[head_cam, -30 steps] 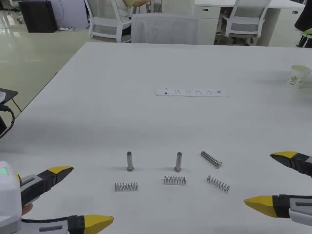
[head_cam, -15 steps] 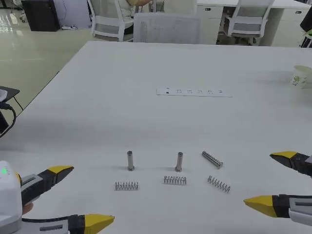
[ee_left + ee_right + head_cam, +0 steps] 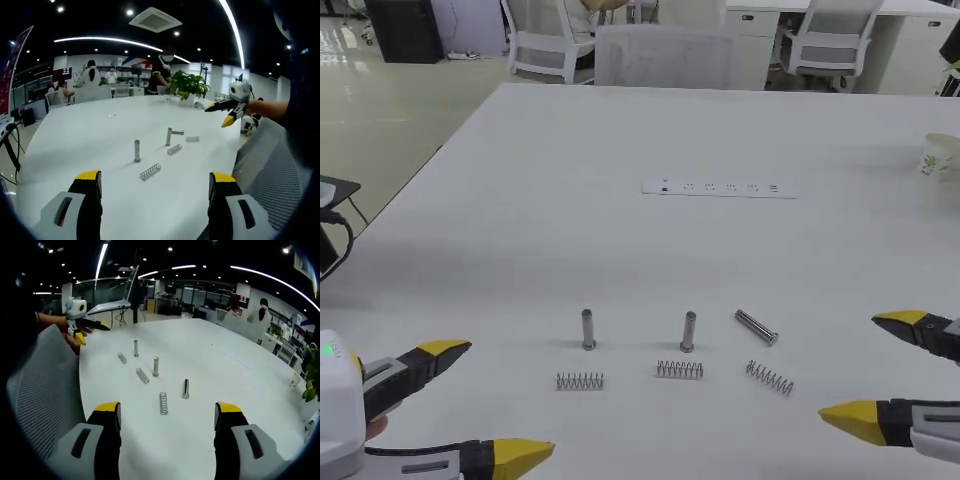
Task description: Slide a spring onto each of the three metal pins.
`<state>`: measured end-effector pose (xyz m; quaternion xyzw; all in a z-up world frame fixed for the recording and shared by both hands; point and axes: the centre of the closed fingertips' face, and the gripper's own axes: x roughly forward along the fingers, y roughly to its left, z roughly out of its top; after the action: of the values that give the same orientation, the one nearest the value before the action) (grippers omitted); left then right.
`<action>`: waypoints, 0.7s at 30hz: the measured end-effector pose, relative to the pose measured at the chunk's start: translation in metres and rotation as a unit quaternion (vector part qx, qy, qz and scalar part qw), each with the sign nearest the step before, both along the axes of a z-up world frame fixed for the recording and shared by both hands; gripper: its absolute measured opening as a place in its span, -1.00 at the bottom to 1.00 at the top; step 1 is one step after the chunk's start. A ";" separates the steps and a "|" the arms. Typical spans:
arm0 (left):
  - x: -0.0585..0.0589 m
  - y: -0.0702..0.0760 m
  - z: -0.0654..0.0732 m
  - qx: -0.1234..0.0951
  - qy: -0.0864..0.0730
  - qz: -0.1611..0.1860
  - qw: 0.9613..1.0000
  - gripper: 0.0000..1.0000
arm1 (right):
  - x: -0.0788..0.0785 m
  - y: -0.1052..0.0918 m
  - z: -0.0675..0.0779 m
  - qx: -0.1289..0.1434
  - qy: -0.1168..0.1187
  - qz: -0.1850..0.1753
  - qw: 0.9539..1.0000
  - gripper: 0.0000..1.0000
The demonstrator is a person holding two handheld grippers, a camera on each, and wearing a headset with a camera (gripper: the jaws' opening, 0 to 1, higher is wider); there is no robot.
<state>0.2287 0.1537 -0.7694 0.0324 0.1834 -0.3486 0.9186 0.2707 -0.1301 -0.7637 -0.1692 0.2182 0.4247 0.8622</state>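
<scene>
Both tools hover low over the near edge of the white table (image 3: 620, 250), each with nothing between its yellow-tipped jaws; the left gripper (image 3: 485, 400) sits at the lower left of the head view with its jaws spread wide, and the right gripper (image 3: 872, 368) at the lower right is spread just as wide (its own view shows bare tabletop between the tips). Between them stand the task's parts in two short rows; the left pin (image 3: 588, 329) and the middle pin (image 3: 689, 331) are upright on their heads, while the third pin (image 3: 755, 326) lies on its side, angled toward the right gripper. Just nearer the person, one spring lies flat in front of each pin, apart from it: the left spring (image 3: 580, 381), the middle spring (image 3: 679, 370) and the right spring (image 3: 768, 377), the last slightly skewed; none is on a pin. Farther back on the table lies a flat power strip (image 3: 718, 188); a paper cup (image 3: 937, 157) stands near the right edge; office chairs (image 3: 665, 55) stand beyond the far side.
</scene>
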 end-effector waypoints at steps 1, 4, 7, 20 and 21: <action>0.000 0.000 0.000 0.000 0.000 0.000 1.000 0.70 | 0.000 0.000 0.000 0.000 0.000 0.000 1.000 0.52; 0.001 0.000 0.001 0.000 -0.001 -0.001 1.000 0.70 | 0.000 0.000 0.000 0.000 0.000 -0.002 1.000 0.52; 0.002 -0.001 0.001 -0.001 -0.002 -0.003 1.000 0.70 | -0.001 -0.001 0.000 0.000 0.001 -0.003 1.000 0.52; 0.002 -0.004 -0.001 -0.003 0.000 -0.007 1.000 0.69 | -0.002 -0.004 -0.003 -0.004 0.005 -0.005 1.000 0.51; 0.002 -0.004 -0.001 -0.003 0.001 -0.008 1.000 0.69 | -0.002 -0.004 -0.003 -0.005 0.006 -0.005 1.000 0.51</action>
<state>0.2305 0.1495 -0.7703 0.0308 0.1831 -0.3561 0.9158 0.2690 -0.1343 -0.7669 -0.1699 0.2259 0.4202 0.8623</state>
